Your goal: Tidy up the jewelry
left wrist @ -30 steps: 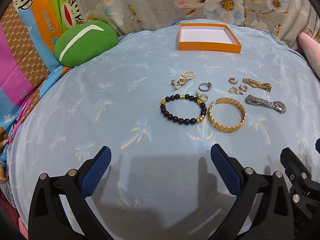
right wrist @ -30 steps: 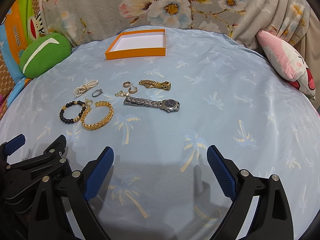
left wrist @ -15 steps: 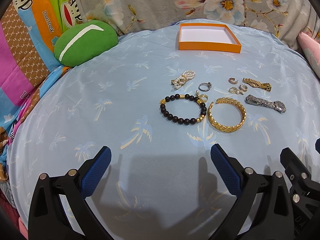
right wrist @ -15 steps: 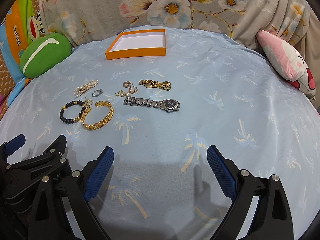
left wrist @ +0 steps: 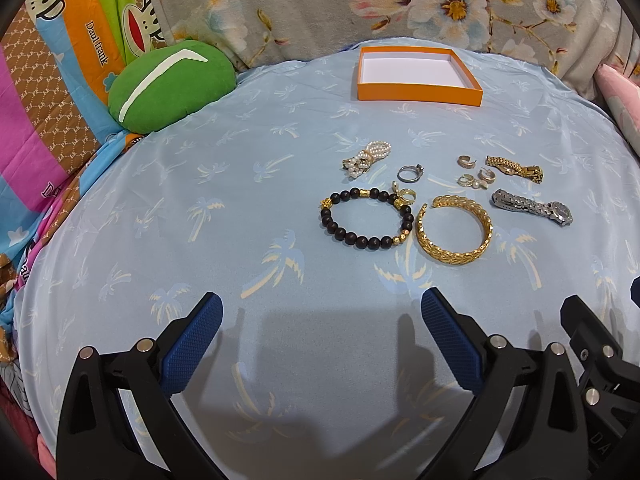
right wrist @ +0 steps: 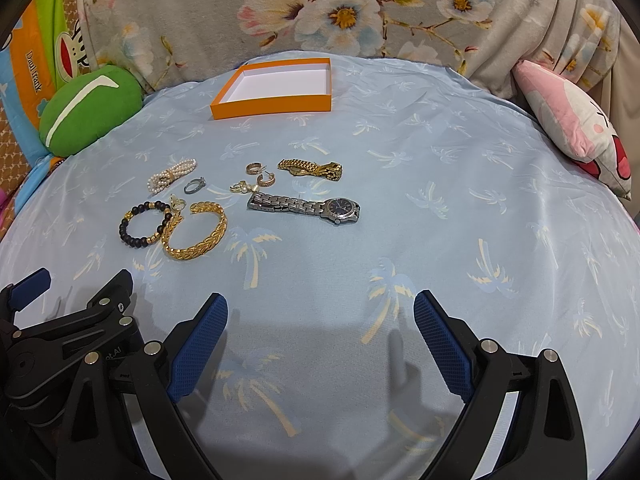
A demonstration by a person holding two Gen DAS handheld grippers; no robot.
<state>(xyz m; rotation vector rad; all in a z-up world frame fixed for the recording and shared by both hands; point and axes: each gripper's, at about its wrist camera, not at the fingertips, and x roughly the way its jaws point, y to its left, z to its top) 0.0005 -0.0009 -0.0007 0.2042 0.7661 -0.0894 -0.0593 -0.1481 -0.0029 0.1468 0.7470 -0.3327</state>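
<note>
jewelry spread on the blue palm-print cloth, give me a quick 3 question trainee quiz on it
1. True or false: the orange cardboard box already holds jewelry.
2. Which piece lies directly beside the gold braided cuff bangle? A) black bead bracelet B) gold link watch band C) pearl strand bundle
3. Fill in: both the left gripper and the right gripper are ____, holding nothing.

Key: 1 false, its white inside is bare; 2 A; 3 open.
</note>
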